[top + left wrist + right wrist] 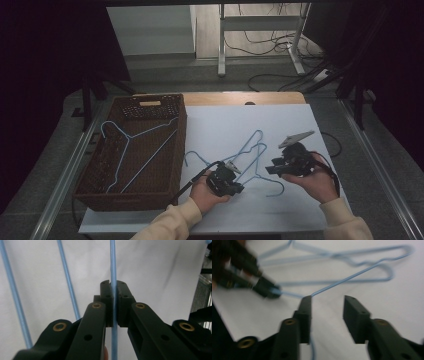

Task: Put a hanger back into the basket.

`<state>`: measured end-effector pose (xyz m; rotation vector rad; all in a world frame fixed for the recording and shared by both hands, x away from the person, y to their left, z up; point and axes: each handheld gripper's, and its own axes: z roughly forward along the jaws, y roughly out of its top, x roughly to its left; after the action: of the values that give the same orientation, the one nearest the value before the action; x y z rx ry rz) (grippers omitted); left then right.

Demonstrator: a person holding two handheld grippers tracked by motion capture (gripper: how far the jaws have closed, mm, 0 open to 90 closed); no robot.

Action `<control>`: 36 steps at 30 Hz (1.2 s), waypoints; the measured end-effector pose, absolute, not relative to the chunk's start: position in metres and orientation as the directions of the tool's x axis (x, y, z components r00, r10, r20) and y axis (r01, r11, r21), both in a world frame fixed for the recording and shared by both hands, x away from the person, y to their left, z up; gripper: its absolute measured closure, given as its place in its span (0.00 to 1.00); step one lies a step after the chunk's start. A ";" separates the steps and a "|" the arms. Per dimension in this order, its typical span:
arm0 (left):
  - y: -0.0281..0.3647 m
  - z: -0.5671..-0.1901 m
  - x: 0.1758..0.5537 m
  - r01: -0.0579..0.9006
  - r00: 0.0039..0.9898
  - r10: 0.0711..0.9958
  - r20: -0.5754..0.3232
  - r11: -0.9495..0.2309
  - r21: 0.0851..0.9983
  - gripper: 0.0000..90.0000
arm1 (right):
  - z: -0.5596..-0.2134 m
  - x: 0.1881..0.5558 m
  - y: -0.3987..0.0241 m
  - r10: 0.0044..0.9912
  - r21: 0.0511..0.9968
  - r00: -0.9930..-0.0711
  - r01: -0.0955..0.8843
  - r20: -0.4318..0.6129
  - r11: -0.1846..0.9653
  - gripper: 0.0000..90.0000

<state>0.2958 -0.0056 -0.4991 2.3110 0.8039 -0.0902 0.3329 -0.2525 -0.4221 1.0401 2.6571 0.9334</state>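
Three blue wire hangers (252,155) can be counted, one inside the single wicker basket (95,180), two on the table.

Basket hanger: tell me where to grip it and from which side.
Grip the hanger in the basket on its long straight bar, coming down from above with jaws straddling the wire. It lies flat inside the wicker basket, whose walls block any approach from the side.

Your left hand-held gripper (239,189) sits low in front of you, its jaws clamped tight on a thin blue wire hanger (113,270). Your right hand-held gripper (270,169) points toward the left one, jaws parted with nothing between them.
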 end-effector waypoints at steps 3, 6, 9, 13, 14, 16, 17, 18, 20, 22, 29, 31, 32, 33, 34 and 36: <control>-0.002 -0.494 0.295 0.577 0.801 0.529 -0.279 -0.559 0.595 0.96 | -0.418 0.334 -0.263 0.687 0.643 -0.718 0.579 0.111 0.502 0.54; 0.007 -0.483 0.294 0.582 0.792 0.540 -0.285 -0.526 0.620 0.96 | -0.414 0.337 -0.287 0.743 0.706 -0.649 0.603 0.163 0.372 0.49; 0.011 -0.478 0.293 0.585 0.787 0.546 -0.287 -0.512 0.629 0.96 | -0.416 0.339 -0.298 0.760 0.715 -0.622 0.617 0.189 0.328 0.48; 0.018 -0.469 0.291 0.585 0.782 0.551 -0.291 -0.488 0.648 0.96 | -0.427 0.340 -0.311 0.783 0.710 -0.588 0.639 0.203 0.296 0.48; 0.020 -0.466 0.291 0.586 0.781 0.552 -0.294 -0.480 0.653 0.96 | -0.429 0.340 -0.312 0.788 0.707 -0.581 0.645 0.205 0.291 0.48; 0.025 -0.460 0.290 0.583 0.781 0.548 -0.300 -0.465 0.666 0.96 | -0.433 0.341 -0.316 0.793 0.700 -0.572 0.654 0.210 0.287 0.49; 0.026 -0.458 0.290 0.585 0.779 0.548 -0.305 -0.458 0.669 0.96 | -0.434 0.341 -0.317 0.793 0.700 -0.573 0.653 0.208 0.289 0.49; 0.028 -0.455 0.289 0.585 0.779 0.545 -0.310 -0.454 0.672 0.96 | -0.435 0.340 -0.317 0.795 0.698 -0.570 0.657 0.210 0.286 0.49; 0.030 -0.453 0.289 0.585 0.780 0.541 -0.315 -0.449 0.676 0.96 | -0.437 0.340 -0.319 0.796 0.694 -0.568 0.660 0.210 0.288 0.49; 0.034 -0.445 0.286 0.580 0.783 0.530 -0.326 -0.433 0.690 0.96 | -0.438 0.340 -0.319 0.796 0.692 -0.568 0.660 0.207 0.292 0.49; 0.049 -0.421 0.282 0.567 0.790 0.507 -0.344 -0.392 0.724 0.96 | -0.441 0.340 -0.317 0.797 0.687 -0.572 0.660 0.196 0.305 0.49; 0.055 -0.414 0.280 0.558 0.794 0.502 -0.343 -0.379 0.738 0.96 | -0.441 0.340 -0.316 0.797 0.683 -0.571 0.663 0.197 0.306 0.49; 0.058 -0.411 0.280 0.557 0.795 0.501 -0.343 -0.375 0.741 0.96 | -0.442 0.340 -0.316 0.797 0.683 -0.572 0.663 0.196 0.307 0.49; 0.058 -0.411 0.280 0.557 0.795 0.501 -0.343 -0.375 0.741 0.96 | -0.442 0.340 -0.316 0.796 0.682 -0.573 0.663 0.195 0.310 0.49; 0.065 -0.404 0.278 0.548 0.799 0.493 -0.344 -0.361 0.755 0.96 | -0.442 0.340 -0.316 0.797 0.680 -0.573 0.664 0.194 0.311 0.49; 0.073 -0.398 0.276 0.546 0.800 0.486 -0.352 -0.345 0.764 0.96 | -0.443 0.340 -0.315 0.796 0.680 -0.575 0.661 0.190 0.316 0.49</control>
<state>0.2764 0.0729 -0.3976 2.0014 0.7687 -0.0761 0.3396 -0.3146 -0.4428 1.3436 2.3959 1.1039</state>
